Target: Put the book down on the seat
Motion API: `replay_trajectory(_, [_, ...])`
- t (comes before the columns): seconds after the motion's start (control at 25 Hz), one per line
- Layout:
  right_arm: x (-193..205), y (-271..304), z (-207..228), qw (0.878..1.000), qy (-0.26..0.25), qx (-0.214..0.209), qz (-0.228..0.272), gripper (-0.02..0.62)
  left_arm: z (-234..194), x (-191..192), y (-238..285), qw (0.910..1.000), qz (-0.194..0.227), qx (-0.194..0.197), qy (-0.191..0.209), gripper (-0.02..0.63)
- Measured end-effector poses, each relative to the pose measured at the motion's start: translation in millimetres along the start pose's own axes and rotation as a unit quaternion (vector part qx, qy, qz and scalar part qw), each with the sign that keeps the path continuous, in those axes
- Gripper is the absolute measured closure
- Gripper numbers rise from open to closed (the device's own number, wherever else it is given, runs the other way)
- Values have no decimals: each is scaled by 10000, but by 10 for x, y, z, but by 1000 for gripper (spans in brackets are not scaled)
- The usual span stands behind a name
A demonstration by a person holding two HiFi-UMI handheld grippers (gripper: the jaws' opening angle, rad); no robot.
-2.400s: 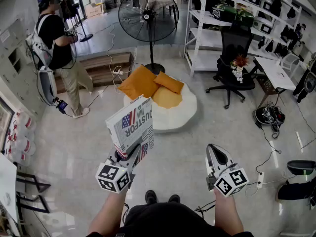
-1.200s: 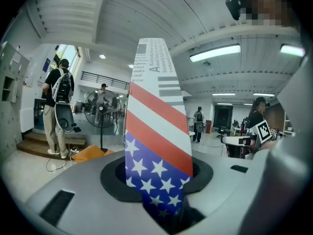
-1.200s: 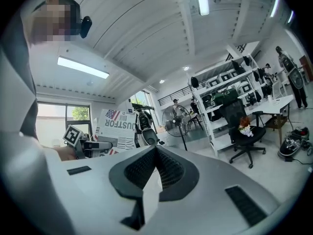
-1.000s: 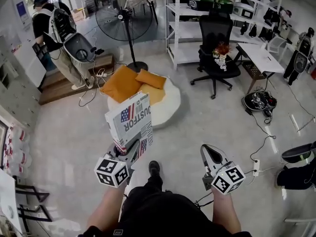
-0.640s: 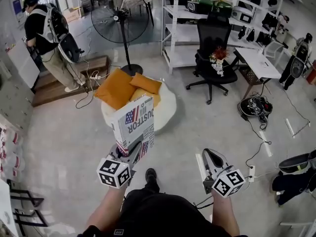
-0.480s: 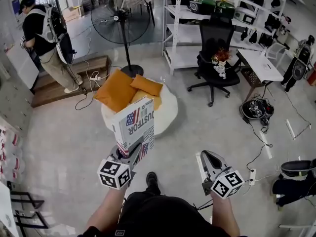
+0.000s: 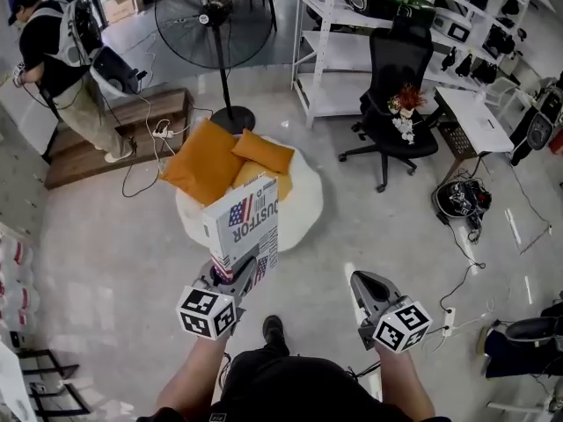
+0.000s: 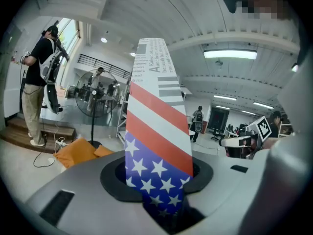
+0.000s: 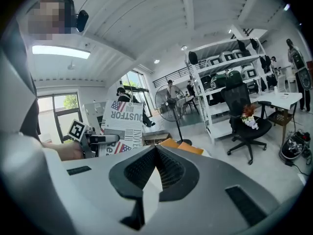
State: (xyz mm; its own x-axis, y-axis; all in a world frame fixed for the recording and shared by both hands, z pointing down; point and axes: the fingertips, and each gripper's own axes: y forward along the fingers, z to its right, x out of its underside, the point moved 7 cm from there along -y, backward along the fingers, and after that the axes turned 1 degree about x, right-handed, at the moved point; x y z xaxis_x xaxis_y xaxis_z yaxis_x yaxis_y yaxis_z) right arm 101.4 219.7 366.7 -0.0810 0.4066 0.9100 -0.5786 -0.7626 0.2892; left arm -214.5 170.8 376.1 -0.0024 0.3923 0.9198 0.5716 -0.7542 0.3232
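Left gripper (image 7: 230, 275) clamps the lower edge of the book (image 7: 244, 229), holding it upright in the air (flag print on its cover) at the near side of the round white seat (image 7: 306, 211). Orange cushions (image 7: 208, 160) lie on that seat. Alongside, the right gripper (image 7: 361, 281) has its jaws pressed together on nothing.

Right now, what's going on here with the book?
A person holds a gripper in each hand. The left gripper is clamped on the bottom edge of a flag-print book, held upright. The right gripper is shut and empty. The round white seat with orange cushions lies ahead on the floor; the book is not yet on it.
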Motion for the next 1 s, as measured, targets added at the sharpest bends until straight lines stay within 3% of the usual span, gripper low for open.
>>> replay_trajectory(0.52, [-210,651,264,9998,147,125,10,580,-494,-254,583,9998,-119,164,-1,448])
replay_trajectory(1.0, [-544,1457,1689,9992,240,-200,-252,580,-604,-656,1974,9991,-371,-163,-160,448])
